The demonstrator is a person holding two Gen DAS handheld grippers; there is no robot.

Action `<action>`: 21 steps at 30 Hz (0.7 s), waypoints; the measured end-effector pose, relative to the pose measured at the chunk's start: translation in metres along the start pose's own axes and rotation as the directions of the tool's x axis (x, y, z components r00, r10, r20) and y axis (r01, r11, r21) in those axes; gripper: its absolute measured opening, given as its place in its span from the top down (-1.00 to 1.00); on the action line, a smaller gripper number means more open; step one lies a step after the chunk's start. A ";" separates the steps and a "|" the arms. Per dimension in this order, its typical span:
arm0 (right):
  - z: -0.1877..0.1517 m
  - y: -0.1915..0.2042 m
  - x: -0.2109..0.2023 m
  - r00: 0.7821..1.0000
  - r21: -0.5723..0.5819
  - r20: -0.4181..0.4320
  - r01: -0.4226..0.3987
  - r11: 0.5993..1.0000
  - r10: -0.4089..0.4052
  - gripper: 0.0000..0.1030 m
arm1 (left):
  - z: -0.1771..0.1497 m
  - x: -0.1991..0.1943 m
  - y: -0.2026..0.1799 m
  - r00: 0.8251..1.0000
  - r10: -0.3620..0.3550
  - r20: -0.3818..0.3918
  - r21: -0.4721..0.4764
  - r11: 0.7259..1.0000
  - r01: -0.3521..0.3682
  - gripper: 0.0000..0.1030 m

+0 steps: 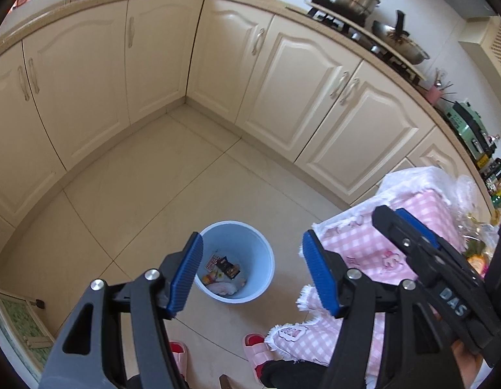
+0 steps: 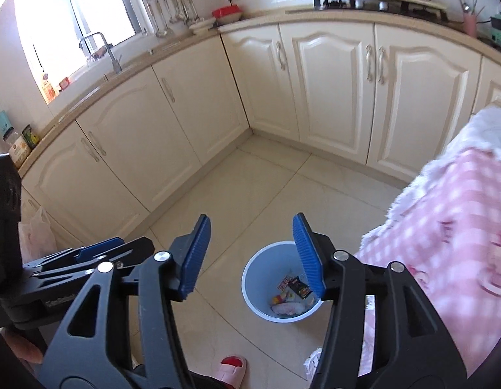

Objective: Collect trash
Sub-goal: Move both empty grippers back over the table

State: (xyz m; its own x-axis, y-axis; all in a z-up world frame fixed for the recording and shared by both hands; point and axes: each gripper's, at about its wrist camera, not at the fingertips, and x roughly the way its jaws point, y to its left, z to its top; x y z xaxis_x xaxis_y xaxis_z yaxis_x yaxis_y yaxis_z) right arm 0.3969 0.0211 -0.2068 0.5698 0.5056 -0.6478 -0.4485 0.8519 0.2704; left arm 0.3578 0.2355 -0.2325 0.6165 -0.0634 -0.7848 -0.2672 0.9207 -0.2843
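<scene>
A light blue waste bin (image 1: pixel 250 243) stands on the tiled floor and holds several pieces of trash (image 1: pixel 222 270): wrappers and a pale crumpled piece. My left gripper (image 1: pixel 250 274) hangs open above the bin with nothing between its blue pads. The right wrist view shows the same bin (image 2: pixel 253 275) below, with the trash (image 2: pixel 290 295) inside. My right gripper (image 2: pixel 252 254) is open and empty above the bin's left rim. The right gripper (image 1: pixel 412 230) also shows at the right of the left wrist view, and the left gripper (image 2: pixel 88 253) at the left of the right wrist view.
Cream cabinets (image 1: pixel 299 81) wrap the corner under a counter with pots on a stove (image 1: pixel 354 0). A table under a pink checked cloth (image 1: pixel 363 249) stands right of the bin. A person's pink slippers (image 1: pixel 256 345) are near the bin. A white bag (image 2: pixel 35 233) sits at the left.
</scene>
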 end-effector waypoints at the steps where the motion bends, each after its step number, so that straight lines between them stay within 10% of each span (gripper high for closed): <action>1: -0.002 0.000 -0.013 1.000 -0.002 0.020 0.003 1.000 -0.003 -0.08 | -0.003 -0.008 -0.006 1.000 -0.004 0.009 0.008 1.000 0.004 -0.22; 12: -0.030 -0.053 -0.155 0.967 0.060 0.216 0.127 0.990 -0.137 -0.20 | -0.037 -0.059 -0.106 0.991 -0.128 0.030 0.174 0.977 0.121 -0.29; 21: -0.068 -0.154 -0.233 0.923 0.216 0.237 0.255 0.943 -0.304 -0.22 | -0.073 -0.051 -0.222 0.961 -0.260 -0.100 0.312 0.908 0.278 -0.29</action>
State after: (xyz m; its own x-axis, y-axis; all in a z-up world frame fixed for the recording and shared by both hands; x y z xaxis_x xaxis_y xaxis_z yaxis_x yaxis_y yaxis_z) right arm 0.2862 -0.2376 -0.1461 0.8254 0.2400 -0.5110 -0.1290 0.9614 0.2432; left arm 0.3313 0.0058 -0.1693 0.5876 -0.3384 -0.7351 0.1599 0.9390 -0.3044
